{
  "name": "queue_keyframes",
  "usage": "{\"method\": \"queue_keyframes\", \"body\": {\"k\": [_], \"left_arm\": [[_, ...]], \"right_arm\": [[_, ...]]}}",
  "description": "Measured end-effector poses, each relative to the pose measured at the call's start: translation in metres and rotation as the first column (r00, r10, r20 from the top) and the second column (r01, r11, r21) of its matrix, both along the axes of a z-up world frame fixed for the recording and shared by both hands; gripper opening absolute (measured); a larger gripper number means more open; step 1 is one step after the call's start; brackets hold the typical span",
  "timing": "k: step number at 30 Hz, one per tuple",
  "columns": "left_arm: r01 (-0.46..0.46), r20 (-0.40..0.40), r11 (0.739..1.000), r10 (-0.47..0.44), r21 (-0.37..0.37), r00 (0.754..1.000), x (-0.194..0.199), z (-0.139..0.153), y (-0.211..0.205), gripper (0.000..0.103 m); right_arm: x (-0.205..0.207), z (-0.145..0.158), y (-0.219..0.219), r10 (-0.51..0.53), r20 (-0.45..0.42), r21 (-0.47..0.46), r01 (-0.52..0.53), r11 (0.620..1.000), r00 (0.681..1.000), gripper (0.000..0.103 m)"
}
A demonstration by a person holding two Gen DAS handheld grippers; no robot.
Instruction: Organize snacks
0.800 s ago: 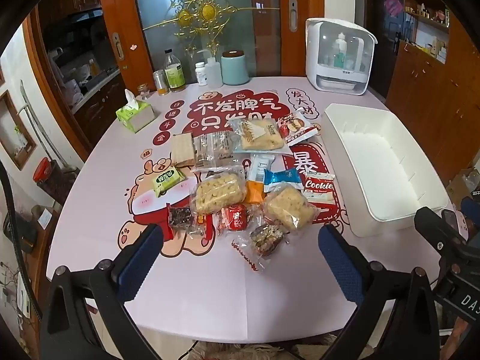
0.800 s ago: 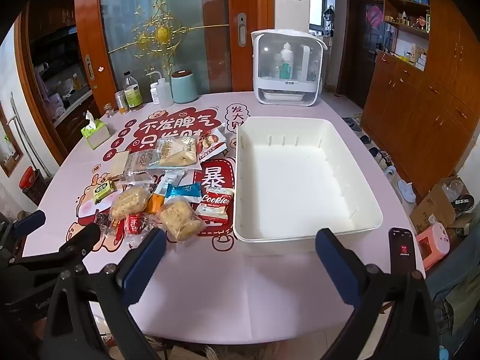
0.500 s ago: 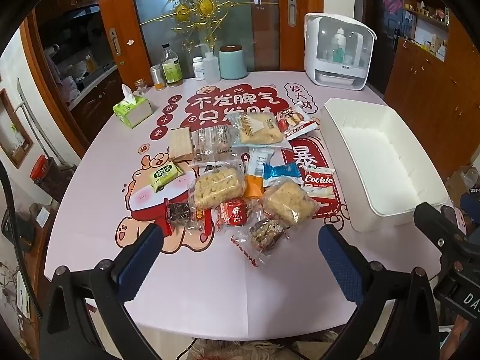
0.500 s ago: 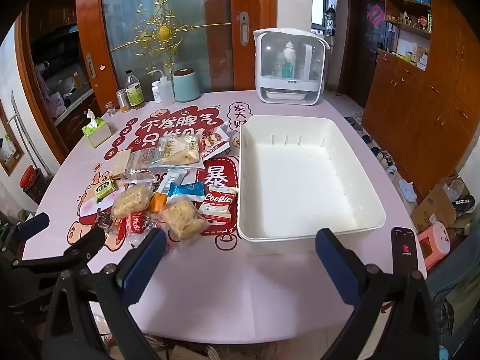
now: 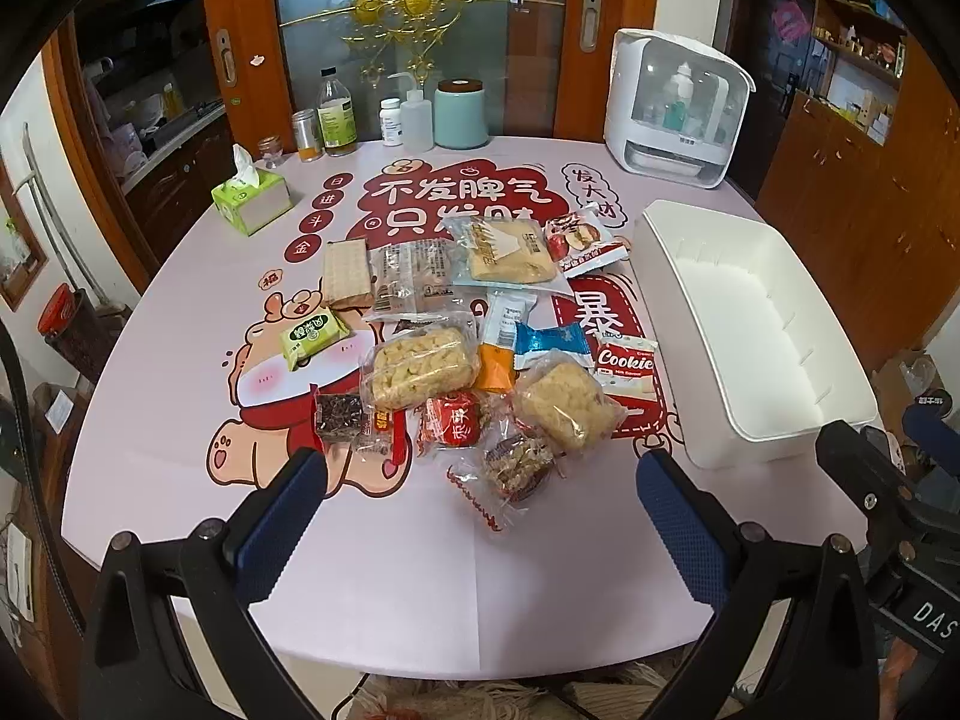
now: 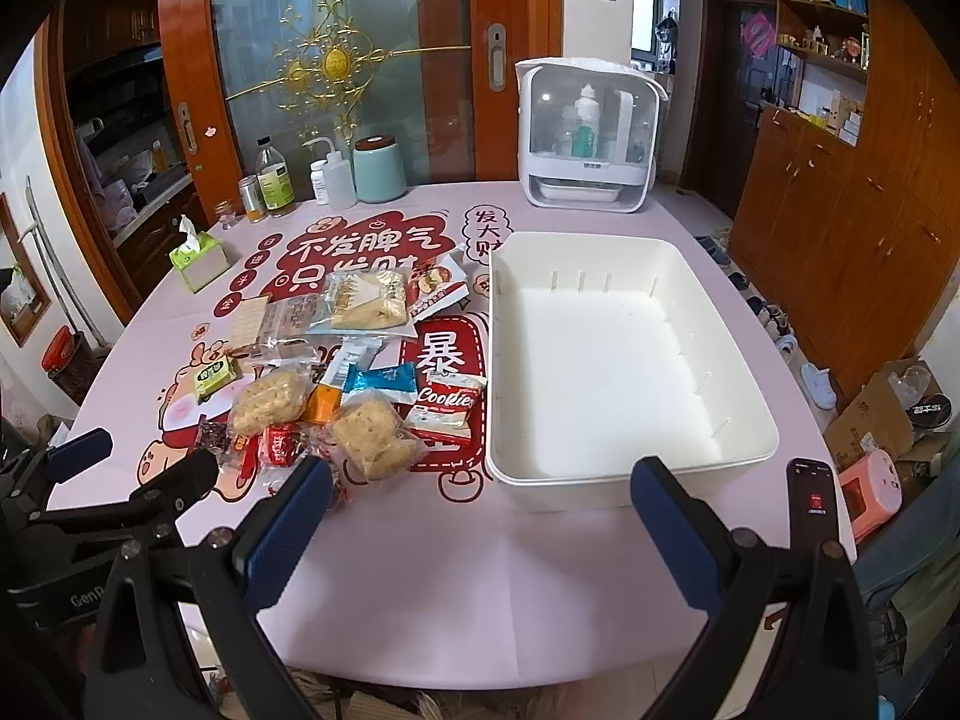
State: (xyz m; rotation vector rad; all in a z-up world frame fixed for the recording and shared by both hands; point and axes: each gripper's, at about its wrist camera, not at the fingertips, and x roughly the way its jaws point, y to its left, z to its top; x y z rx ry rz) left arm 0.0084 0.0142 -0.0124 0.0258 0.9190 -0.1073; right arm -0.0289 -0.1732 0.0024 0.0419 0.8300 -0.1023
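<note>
On the table [image 6: 420, 600], left of the white bin [image 6: 744, 420], the snacks [image 5: 468, 336] lie in a loose heap, none yet inside it, so sorting looks not yet begun. Largest are a flat pastry bag [image 5: 510, 255] far from the bin's near corner and two lumpy rice cakes [image 5: 420, 366], then a cookie pack [image 5: 624, 369], a small red sweet [image 5: 453, 423]. Both the left gripper [image 5: 480, 516] and right gripper [image 6: 480, 516] hover with fingers spread wide, holding nothing; next, likely, one must descend onto a near packet.
</note>
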Motion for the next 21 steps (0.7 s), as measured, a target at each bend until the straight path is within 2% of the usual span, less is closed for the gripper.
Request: {"method": "queue_keyframes", "body": {"k": [21], "left_arm": [[-0.012,0.034,1.0,0.012,-0.018,0.999,-0.001,0.005,0.01,0.103]], "right_arm": [[0.006,-0.001,0.0,0.006,-0.01,0.008,-0.006,1.0,1.0,0.1]]}}
